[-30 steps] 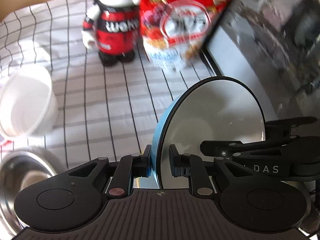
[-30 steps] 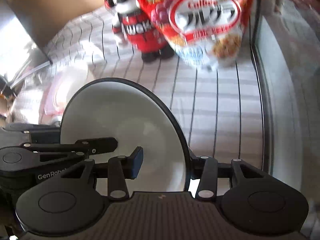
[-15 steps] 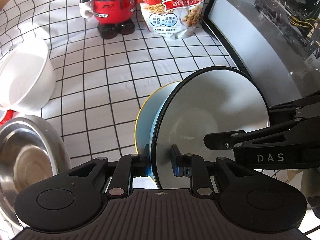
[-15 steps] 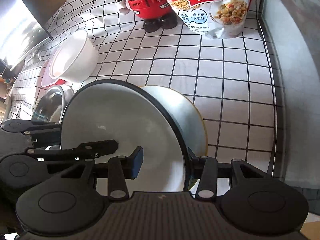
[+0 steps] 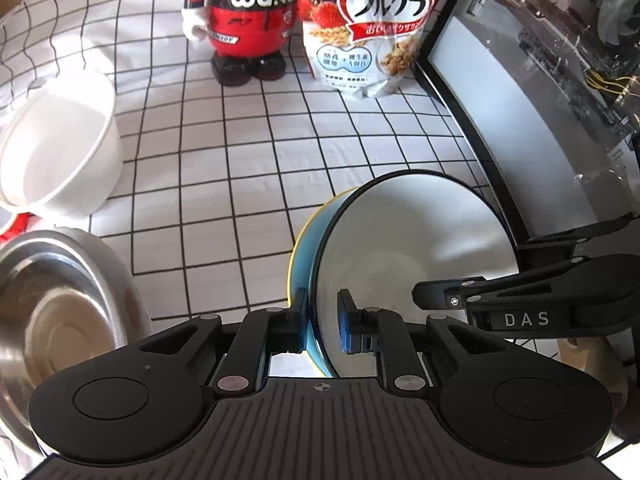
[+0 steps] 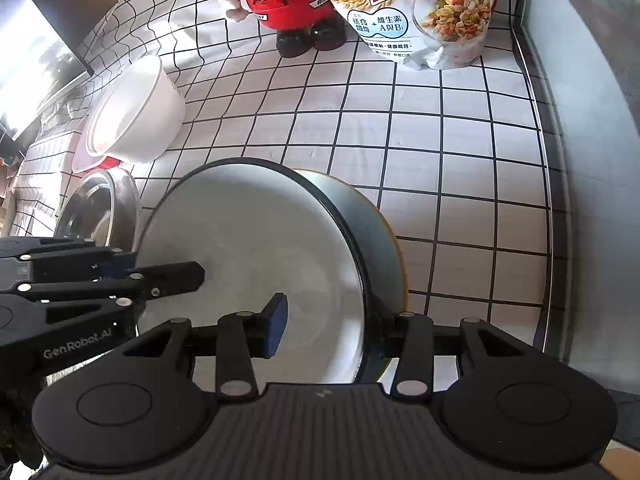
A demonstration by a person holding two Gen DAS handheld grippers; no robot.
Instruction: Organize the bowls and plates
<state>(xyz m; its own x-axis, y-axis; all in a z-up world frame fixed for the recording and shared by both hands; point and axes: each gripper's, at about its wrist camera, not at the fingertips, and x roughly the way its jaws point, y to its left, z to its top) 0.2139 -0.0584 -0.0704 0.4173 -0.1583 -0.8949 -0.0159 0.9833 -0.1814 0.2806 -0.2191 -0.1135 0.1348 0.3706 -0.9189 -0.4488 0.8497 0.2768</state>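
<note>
Jaws of our left gripper (image 5: 322, 320) have just been closing and now pinch the near rim of the bowl (image 5: 420, 232), one pad on its blue outside, the other on its white inside. Our right gripper (image 6: 328, 328) stands at a middling width, clamped on the opposite rim, one pad inside and one finger outside. Between the two we hold the bowl tilted over the checked cloth (image 5: 224, 168), right against a yellow-rimmed dish (image 5: 298, 256); whether they touch, we cannot tell. A white bowl (image 5: 56, 148) and a steel bowl (image 5: 60, 312) sit well apart on the left. A red figure (image 5: 248, 12) and a cereal bag (image 5: 372, 28) stand at the far edge.
</note>
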